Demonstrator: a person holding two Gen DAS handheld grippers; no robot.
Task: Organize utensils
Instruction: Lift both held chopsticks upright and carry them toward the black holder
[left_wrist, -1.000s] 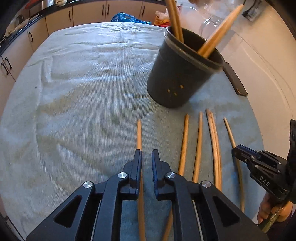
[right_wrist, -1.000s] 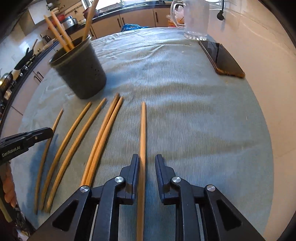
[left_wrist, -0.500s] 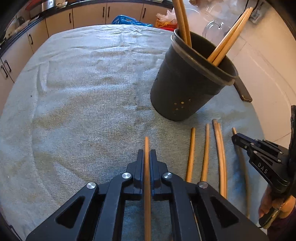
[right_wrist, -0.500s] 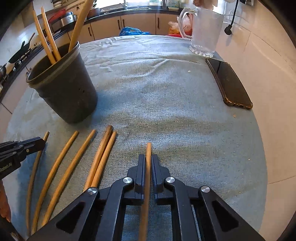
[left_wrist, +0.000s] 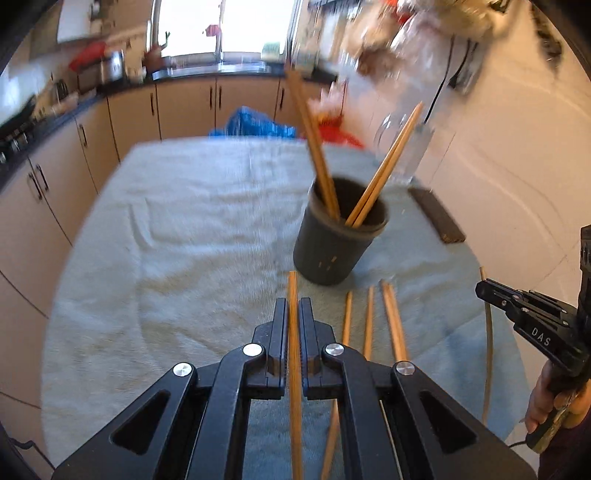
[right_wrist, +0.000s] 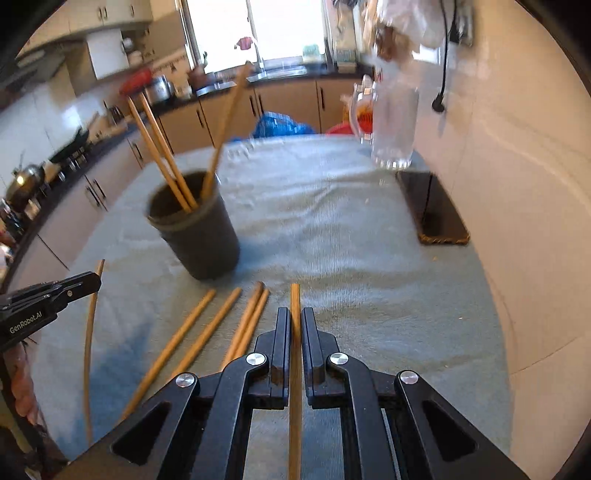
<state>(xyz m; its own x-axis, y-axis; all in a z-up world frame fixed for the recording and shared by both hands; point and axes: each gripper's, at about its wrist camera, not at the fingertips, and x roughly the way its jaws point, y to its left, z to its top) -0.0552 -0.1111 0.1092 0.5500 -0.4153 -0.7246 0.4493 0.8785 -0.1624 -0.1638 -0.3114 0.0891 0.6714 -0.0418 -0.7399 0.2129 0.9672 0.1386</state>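
Gripping one chopstick (left_wrist: 294, 332) lengthwise each, left gripper (left_wrist: 293, 314) and right gripper (right_wrist: 294, 325), tips toward the cup (left_wrist: 334, 240).

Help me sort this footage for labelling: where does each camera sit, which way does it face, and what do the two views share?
Left wrist: on the left gripper, looking along its fingers, shut on a chopstick, toward the dark holder; right gripper and hand at right edge.
Right wrist: on the right gripper, shut on another chopstick, facing the holder, jug and phone; left gripper at left edge.
Shared: holder, loose chopsticks, green cloth, cabinets.
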